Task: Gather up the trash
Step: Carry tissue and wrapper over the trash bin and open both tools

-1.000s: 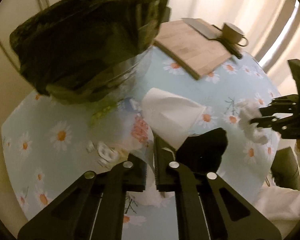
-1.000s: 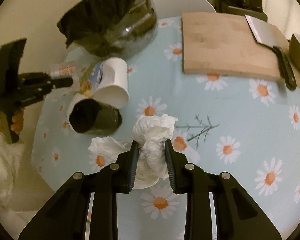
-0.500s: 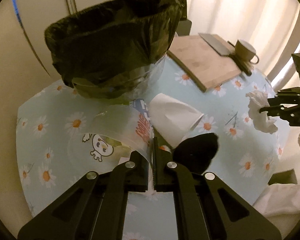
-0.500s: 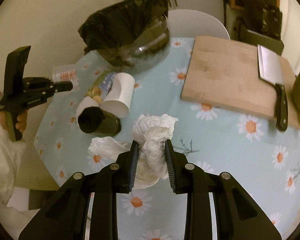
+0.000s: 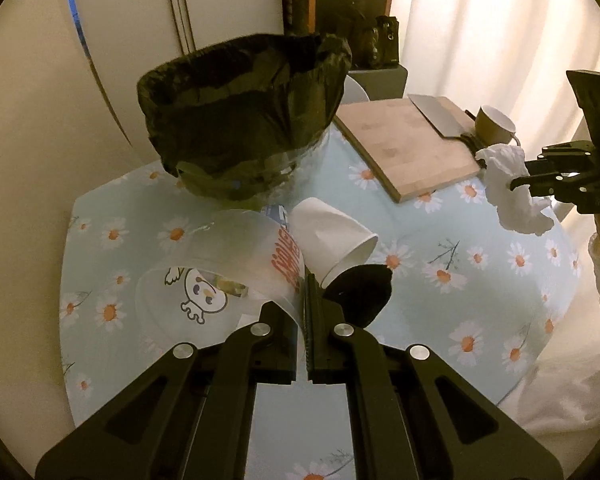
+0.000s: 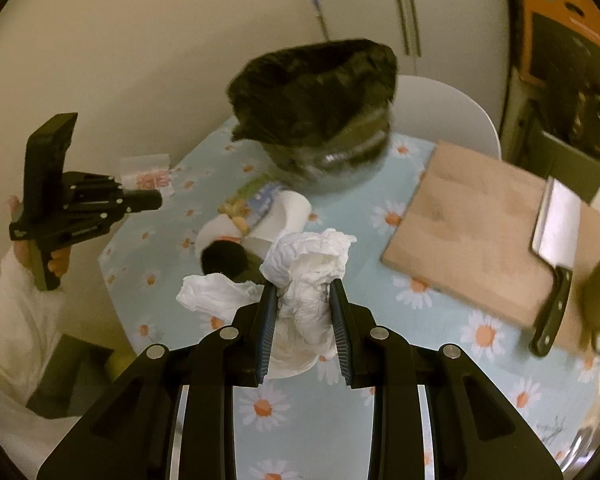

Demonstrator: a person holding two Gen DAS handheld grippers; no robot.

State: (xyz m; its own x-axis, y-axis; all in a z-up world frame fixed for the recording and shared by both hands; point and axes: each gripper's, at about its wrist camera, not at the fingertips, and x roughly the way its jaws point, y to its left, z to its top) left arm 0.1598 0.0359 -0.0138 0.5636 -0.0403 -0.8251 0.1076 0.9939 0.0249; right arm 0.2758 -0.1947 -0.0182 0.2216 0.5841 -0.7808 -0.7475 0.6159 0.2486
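My left gripper (image 5: 302, 296) is shut on the rim of a clear plastic cup (image 5: 228, 268) with a cartoon print, held above the table; both show at the left of the right wrist view (image 6: 144, 200). My right gripper (image 6: 303, 300) is shut on a crumpled white tissue (image 6: 308, 268), lifted above the table; it shows at the right in the left wrist view (image 5: 512, 200). The bin with a black bag (image 5: 244, 112) stands at the table's far side (image 6: 320, 120). A white paper cup (image 5: 332, 236), a dark cup (image 5: 364, 292) and another tissue (image 6: 208, 292) lie on the table.
A wooden cutting board (image 6: 480, 224) with a cleaver (image 6: 552, 248) and a mug (image 5: 494, 124) sit on the right of the daisy-print table (image 5: 480, 300). A white chair (image 6: 452, 112) and a wall are behind the bin. A snack wrapper (image 6: 252, 200) lies by the cups.
Both grippers have risen from the table, the left lifting the clear cup and the right lifting the tissue. The bin's opening has come into view.
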